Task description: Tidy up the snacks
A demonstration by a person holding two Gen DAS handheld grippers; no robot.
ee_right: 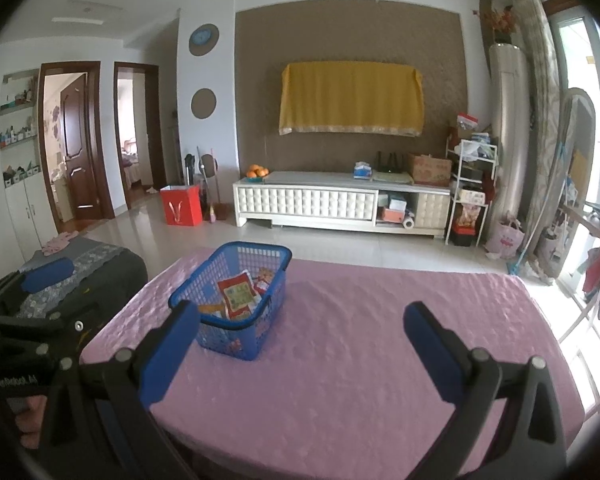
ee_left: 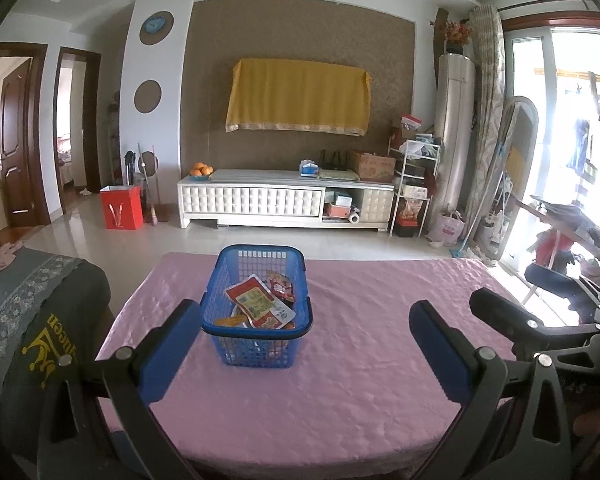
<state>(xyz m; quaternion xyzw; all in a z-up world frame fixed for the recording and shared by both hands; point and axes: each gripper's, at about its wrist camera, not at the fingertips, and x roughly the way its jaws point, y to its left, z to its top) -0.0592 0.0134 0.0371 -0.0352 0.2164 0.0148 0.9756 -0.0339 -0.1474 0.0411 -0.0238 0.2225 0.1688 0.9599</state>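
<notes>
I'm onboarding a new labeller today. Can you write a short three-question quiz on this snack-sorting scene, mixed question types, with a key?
1. True or false: the left tongs are clamped on a snack packet.
2. Where do the snack packets lie?
A. Spread over the pink tablecloth
B. Inside the blue basket
C. On the white TV cabinet
3. Fill in: seen from the right tongs, the blue basket sits toward the ____ side of the table.

Key
1. False: both pairs are open and hold nothing.
2. B
3. left
</notes>
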